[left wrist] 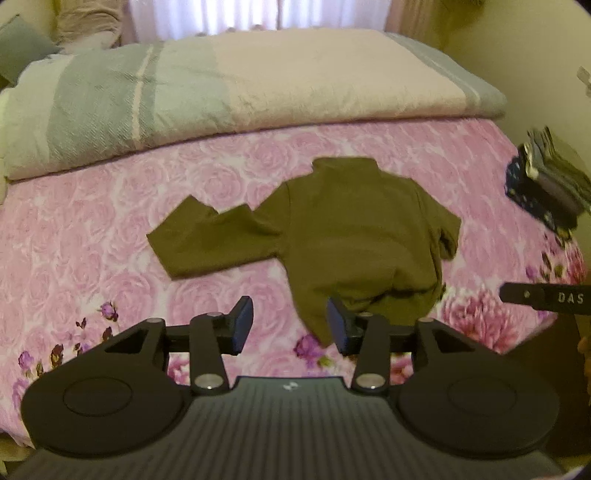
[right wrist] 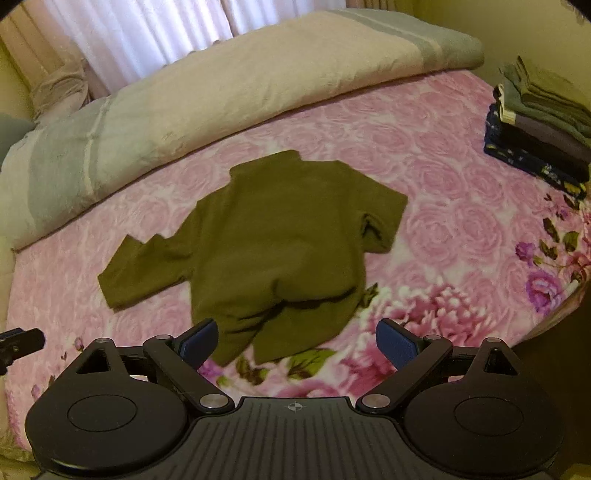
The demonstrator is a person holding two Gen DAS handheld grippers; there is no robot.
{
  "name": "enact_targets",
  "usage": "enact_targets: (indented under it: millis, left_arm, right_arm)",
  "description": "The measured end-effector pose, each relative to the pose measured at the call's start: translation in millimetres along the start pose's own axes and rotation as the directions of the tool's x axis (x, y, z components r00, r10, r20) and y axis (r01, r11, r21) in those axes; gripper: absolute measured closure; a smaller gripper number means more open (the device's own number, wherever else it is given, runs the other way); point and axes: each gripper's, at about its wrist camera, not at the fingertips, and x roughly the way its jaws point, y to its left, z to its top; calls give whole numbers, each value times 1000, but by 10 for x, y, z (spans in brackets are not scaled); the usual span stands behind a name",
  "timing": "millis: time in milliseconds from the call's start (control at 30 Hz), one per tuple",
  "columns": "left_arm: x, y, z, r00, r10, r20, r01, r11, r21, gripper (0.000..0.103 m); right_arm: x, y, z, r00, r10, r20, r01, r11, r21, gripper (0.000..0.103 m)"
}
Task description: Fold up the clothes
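An olive green shirt (left wrist: 354,229) lies spread on the pink flowered bedspread (left wrist: 92,240), collar toward the far side, one sleeve stretched out to the left and the other folded in on the right. Its hem is rumpled near me. My left gripper (left wrist: 291,325) hovers open above the hem's left corner with nothing between its blue pads. In the right wrist view the same shirt (right wrist: 273,236) sits mid-bed. My right gripper (right wrist: 297,341) stands wide open over the shirt's lower edge, holding nothing. The right gripper's finger (left wrist: 543,293) shows at the left wrist view's right edge.
A rolled grey and cream duvet (right wrist: 221,92) runs along the far side of the bed. A stack of folded clothes (right wrist: 539,129) sits at the right edge of the bed. Curtains (right wrist: 147,33) hang behind. Bare bedspread (right wrist: 461,221) lies between shirt and stack.
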Motion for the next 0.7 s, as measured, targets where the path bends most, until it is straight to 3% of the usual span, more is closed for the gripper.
enact_targets:
  millis: [333, 700]
  left_arm:
    - [172, 149, -393, 992, -70, -101, 79, 993, 89, 63]
    - [116, -58, -382, 994, -74, -80, 85, 986, 142, 63]
  right_arm:
    - [12, 212, -741, 993, -80, -92, 86, 994, 67, 8]
    - [-118, 144, -845, 991, -110, -74, 116, 989, 88, 8]
